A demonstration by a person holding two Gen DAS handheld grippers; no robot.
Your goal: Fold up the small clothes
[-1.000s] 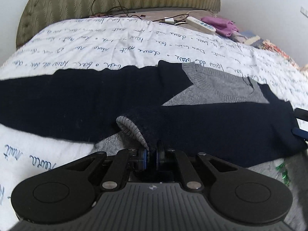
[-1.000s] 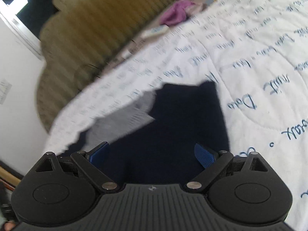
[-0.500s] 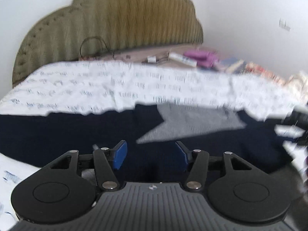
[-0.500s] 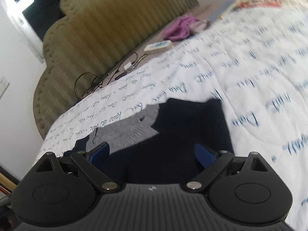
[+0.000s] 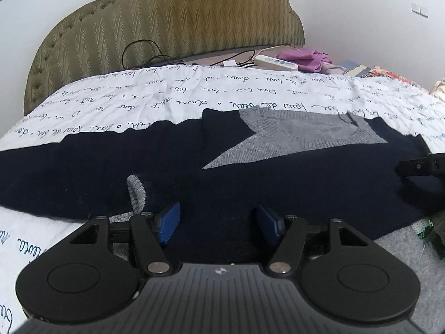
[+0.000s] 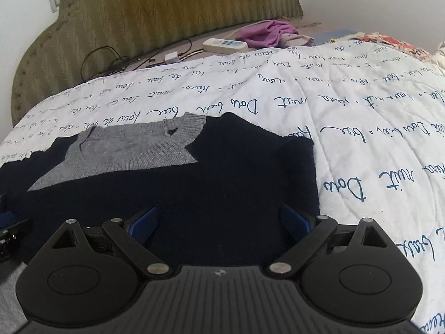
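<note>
Left wrist view: the left gripper [image 5: 218, 224] hovers low over a navy and grey sweater [image 5: 250, 172] spread flat on the bed, its blue pads parted with nothing caught between them. Its jaws have just been opening. A grey-lined cuff [image 5: 137, 194] lies on the dark knit just left of the left pad, apart from it. At the right edge of this view a black piece of the right gripper pokes in over the sweater's right side.

From the right wrist, the right gripper [image 6: 219, 222] stands wide, both pads clear of the fabric's navy sleeve below them. The sweater's grey neck panel [image 6: 130, 150] sits toward the far left, collar pointing to the far side of the bed.

Under the garment is a white quilt [image 6: 361, 128] printed with blue script. Beyond it, near an olive padded headboard [image 5: 178, 27], lie a white power strip [image 5: 275, 62], black cables [image 5: 144, 53] and a bundle of purple cloth [image 5: 304, 59].
</note>
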